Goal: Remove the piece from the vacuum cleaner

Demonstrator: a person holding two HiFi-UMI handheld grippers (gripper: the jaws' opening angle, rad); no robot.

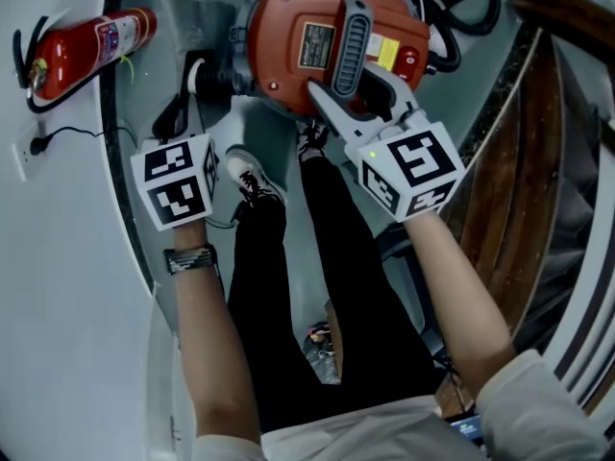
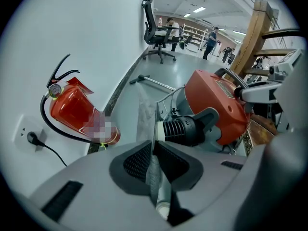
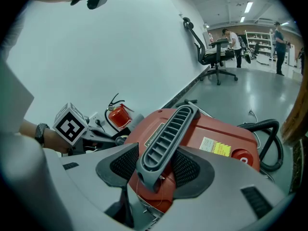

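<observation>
The red vacuum cleaner point(image 1: 317, 41) stands on the floor ahead of my feet. My right gripper point(image 1: 360, 94) is shut on its grey slotted carry handle point(image 3: 166, 136), whose end sits between the pads point(image 3: 126, 162). At the vacuum's left side a black ribbed hose collar point(image 2: 185, 129) ends in a whitish tube piece point(image 1: 197, 73). My left gripper point(image 2: 154, 162) points steeply down and is shut on that piece point(image 2: 155, 177), which runs up between the jaws to the collar. In the head view the left gripper point(image 1: 184, 104) is just below the piece.
A red fire extinguisher point(image 1: 91, 41) lies by the wall, left of the vacuum, with a wall socket point(image 1: 29, 147) and plug near it. A black hose point(image 1: 461, 12) coils behind the vacuum. Wooden stair rails point(image 1: 524, 161) stand at the right. My shoes point(image 1: 252, 179) are close below the vacuum.
</observation>
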